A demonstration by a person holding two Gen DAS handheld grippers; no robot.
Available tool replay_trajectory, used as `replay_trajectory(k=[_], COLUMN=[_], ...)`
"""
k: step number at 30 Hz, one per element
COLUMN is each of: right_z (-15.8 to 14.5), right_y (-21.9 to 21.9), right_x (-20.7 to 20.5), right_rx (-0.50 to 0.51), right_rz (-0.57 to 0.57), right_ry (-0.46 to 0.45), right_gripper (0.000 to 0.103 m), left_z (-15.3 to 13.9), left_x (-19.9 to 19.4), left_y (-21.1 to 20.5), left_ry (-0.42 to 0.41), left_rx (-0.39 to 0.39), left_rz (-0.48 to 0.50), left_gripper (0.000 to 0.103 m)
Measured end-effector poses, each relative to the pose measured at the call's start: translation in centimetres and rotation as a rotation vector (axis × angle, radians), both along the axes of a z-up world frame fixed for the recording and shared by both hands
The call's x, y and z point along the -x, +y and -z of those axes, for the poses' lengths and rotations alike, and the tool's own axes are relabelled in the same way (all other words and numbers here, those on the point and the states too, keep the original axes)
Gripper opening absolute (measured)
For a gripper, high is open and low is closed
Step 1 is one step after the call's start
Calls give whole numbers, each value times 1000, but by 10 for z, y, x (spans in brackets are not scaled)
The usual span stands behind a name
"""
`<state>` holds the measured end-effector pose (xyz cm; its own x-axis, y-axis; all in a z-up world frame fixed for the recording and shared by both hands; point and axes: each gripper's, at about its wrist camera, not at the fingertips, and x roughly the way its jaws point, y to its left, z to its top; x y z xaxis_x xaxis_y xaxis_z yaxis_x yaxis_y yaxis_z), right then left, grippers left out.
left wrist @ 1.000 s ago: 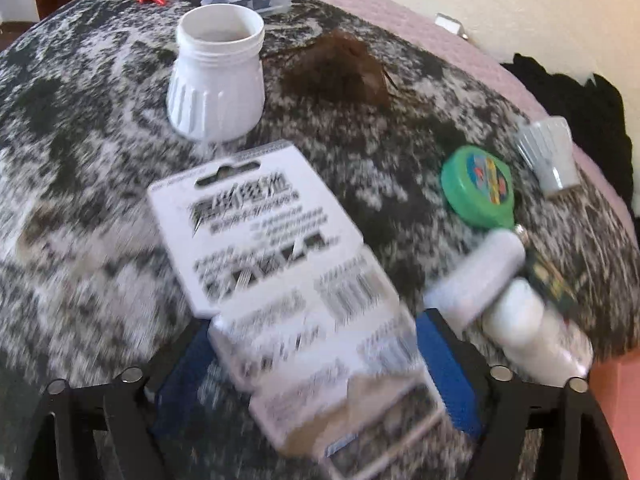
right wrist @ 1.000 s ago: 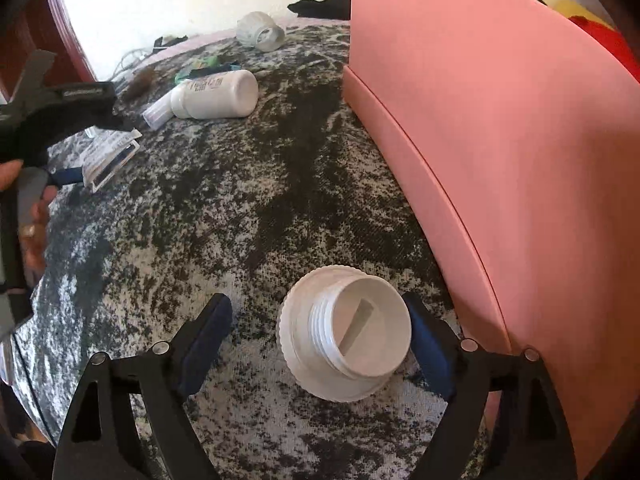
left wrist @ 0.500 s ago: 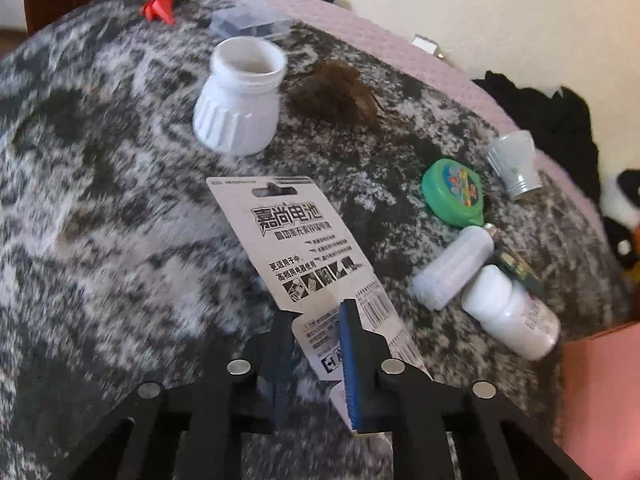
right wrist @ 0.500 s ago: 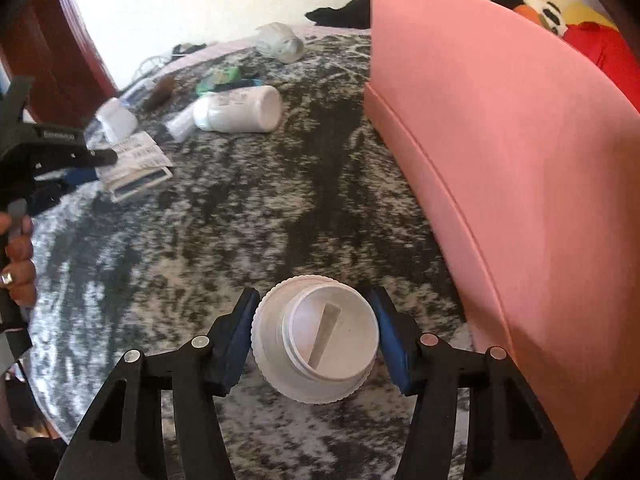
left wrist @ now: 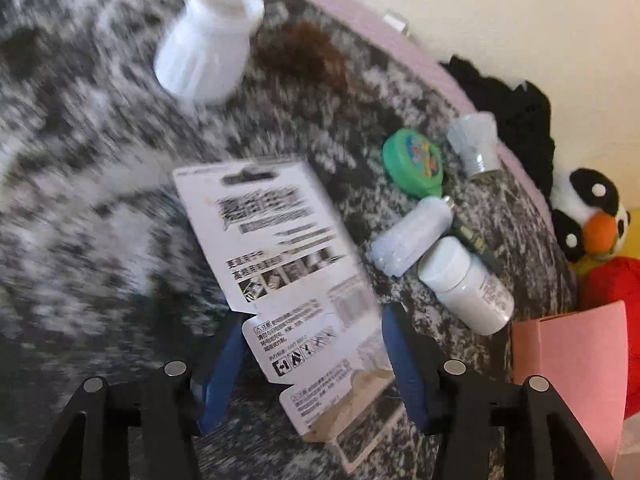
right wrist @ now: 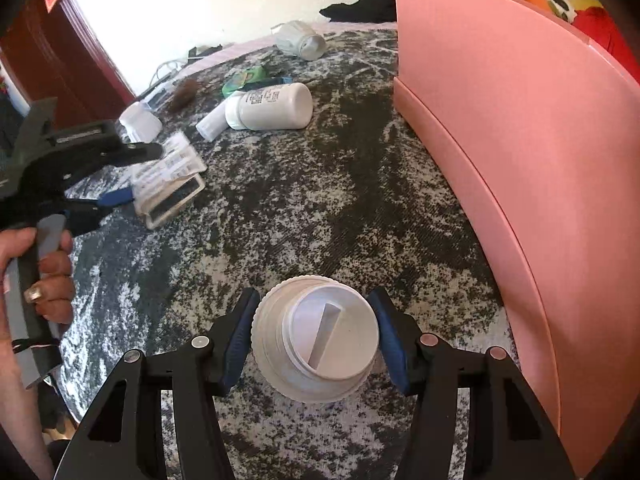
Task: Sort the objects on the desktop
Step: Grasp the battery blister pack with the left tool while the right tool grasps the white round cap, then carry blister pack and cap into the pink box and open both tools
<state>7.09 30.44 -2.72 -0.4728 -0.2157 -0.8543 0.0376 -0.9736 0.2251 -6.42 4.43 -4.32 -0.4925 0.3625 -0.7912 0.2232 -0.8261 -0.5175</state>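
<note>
Jaws of right gripper pinch the white socket cap, w/ pink box just to its right. Left gripper jaws spread wide; battery card lies btwn them on the bench, prob. released (view blurred), long axis running fwd, away from jaws.
</note>
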Motion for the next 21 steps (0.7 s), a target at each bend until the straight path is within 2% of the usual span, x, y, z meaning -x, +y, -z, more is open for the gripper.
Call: replay_trajectory(k=[1, 3, 5, 7, 9, 10, 11, 13, 17, 21], right_z=[1, 3, 4, 5, 5, 6, 5, 6, 5, 4], right_y=[1, 3, 5, 7, 9, 9, 9, 9, 9, 11], right_x=[1, 4, 5, 6, 6, 7, 7, 7, 6, 5], right_rx=[-3, -6, -5, -2, 6, 11, 10, 7, 2, 13], right_rz=[-2, -3, -6, -9, -7, -7, -6, -8, -13, -9], right_ry=[-2, -5, -7, -8, -10, -11, -11, -10, -9, -8], right_gripper=[59, 59, 59, 59, 59, 59, 60, 60, 60, 59], left_z=[3, 0, -2, -3, 2, 8, 14, 14, 7, -1], left_x=[3, 8, 9, 11, 14, 16, 16, 17, 17, 5], left_y=[4, 18, 32, 49, 70, 89, 105, 105, 91, 69], left_ry=[1, 18, 34, 41, 32, 17, 17, 25, 29, 27], left_rx=[13, 73, 124, 219, 347, 462, 577, 575, 526, 439], left_rz=[-3, 7, 19, 47, 115, 192, 243, 225, 167, 117], left_gripper=[58, 66, 80, 83, 95, 103, 103, 103, 90, 88])
